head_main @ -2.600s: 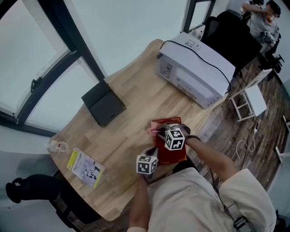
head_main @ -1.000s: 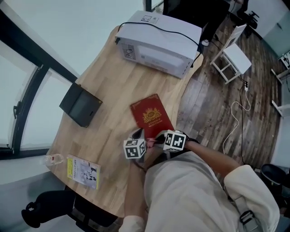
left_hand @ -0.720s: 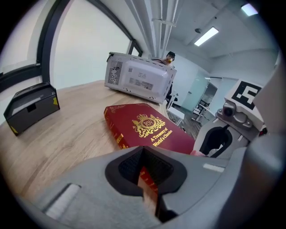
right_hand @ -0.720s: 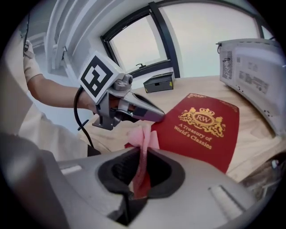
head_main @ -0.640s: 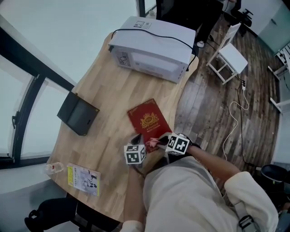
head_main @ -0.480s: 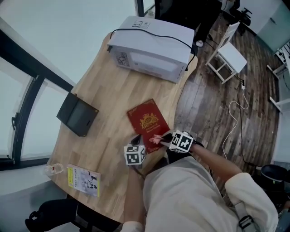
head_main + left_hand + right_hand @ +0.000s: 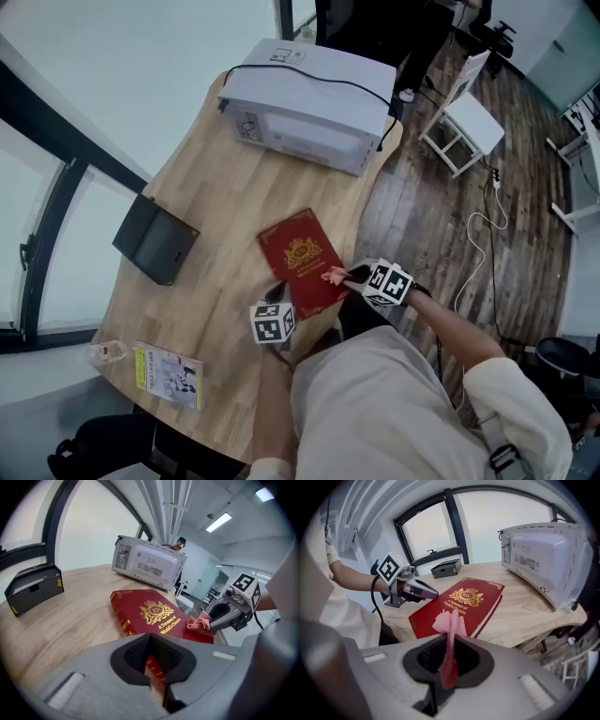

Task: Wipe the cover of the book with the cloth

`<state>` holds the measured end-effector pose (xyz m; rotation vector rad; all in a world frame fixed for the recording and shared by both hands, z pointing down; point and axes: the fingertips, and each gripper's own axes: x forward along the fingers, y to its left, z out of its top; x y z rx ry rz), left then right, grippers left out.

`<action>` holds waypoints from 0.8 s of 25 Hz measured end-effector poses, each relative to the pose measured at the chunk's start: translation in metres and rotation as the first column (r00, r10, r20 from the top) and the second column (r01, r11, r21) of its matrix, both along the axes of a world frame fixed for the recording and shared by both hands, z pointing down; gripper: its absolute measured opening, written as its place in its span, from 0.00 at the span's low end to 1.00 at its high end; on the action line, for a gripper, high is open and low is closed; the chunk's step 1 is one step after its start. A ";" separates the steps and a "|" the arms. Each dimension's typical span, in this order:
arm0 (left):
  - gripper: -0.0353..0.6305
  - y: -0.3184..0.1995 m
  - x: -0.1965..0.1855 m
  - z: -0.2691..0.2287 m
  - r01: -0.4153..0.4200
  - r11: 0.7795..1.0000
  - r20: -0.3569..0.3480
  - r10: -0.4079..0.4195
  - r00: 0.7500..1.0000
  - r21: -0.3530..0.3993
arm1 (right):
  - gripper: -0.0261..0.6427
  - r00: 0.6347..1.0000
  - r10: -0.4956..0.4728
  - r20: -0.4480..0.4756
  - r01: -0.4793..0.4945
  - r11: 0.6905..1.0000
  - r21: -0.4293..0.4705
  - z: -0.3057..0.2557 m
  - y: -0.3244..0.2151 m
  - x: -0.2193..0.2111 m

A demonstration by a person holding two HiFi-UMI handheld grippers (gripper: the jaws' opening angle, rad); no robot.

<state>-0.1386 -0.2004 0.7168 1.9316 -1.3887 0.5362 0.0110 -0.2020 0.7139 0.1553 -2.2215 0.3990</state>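
Observation:
A red hardback book (image 7: 295, 251) with a gold crest lies flat on the wooden table (image 7: 216, 187) by its right edge. My right gripper (image 7: 343, 275) is shut on a bunched pink cloth (image 7: 334, 275), which sits at the book's near right edge. In the right gripper view the cloth (image 7: 451, 624) sticks up from the jaws just short of the book (image 7: 464, 599). My left gripper (image 7: 278, 295) is at the book's near left edge. Its fingers (image 7: 423, 591) taper together, with the tip touching the cover's edge. From the left gripper view the cloth (image 7: 199, 622) touches the book (image 7: 140, 609).
A white boxy appliance (image 7: 305, 103) with a black cable stands at the table's far end. A black box (image 7: 155, 239) sits at the left, with a yellow booklet (image 7: 167, 375) and a small clear bottle (image 7: 105, 353) near the front left. A white stool (image 7: 464, 127) stands on the floor to the right.
The right gripper has carried the cloth from the book's near corner rightwards along its near right edge. The left gripper stays at the book's near left edge. The head view has shifted.

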 end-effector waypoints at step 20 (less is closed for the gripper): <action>0.06 0.001 0.001 0.000 0.016 1.000 -0.032 -0.016 0.999 0.013 | 0.10 0.999 0.024 -0.032 -0.018 0.987 0.162 0.003 -0.088 -0.027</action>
